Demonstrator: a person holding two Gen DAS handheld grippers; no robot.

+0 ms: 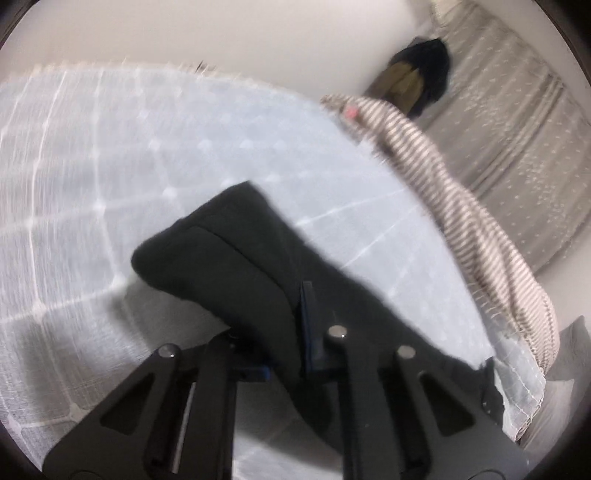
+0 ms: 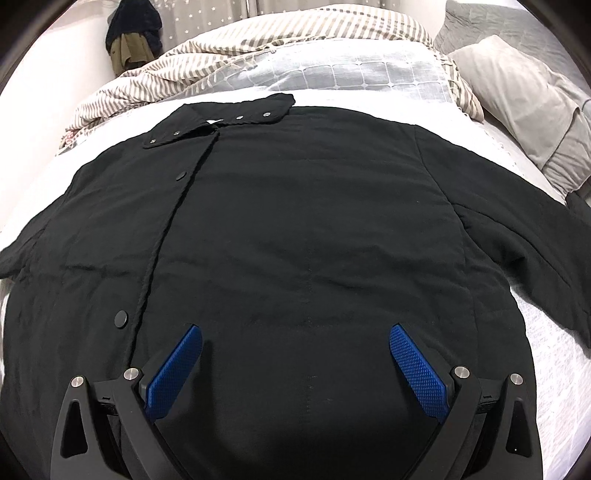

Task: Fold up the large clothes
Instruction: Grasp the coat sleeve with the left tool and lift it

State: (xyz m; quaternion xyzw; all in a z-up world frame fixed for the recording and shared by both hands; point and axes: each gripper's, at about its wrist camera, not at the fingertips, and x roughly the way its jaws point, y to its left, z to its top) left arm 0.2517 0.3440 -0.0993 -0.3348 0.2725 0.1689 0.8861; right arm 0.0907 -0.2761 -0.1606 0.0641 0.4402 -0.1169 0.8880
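A large black jacket (image 2: pixel 295 229) lies spread flat, front up, on the bed, collar at the far end, snap buttons down its left side. My right gripper (image 2: pixel 295 350) is open, its blue pads (image 2: pixel 173 373) wide apart just above the jacket's lower front, holding nothing. In the left wrist view, my left gripper (image 1: pixel 295 332) is shut on a black sleeve end (image 1: pixel 236 251) of the jacket, lifted above the pale blue checked bedspread (image 1: pixel 110 166). The sleeve covers most of the fingers.
A striped blanket (image 2: pixel 258 48) is bunched at the bed's far end and also shows in the left wrist view (image 1: pixel 461 206). Grey pillows (image 2: pixel 524 107) lie at the right. Dark clothes (image 2: pixel 133 33) hang by a grey star-patterned curtain (image 1: pixel 517 129).
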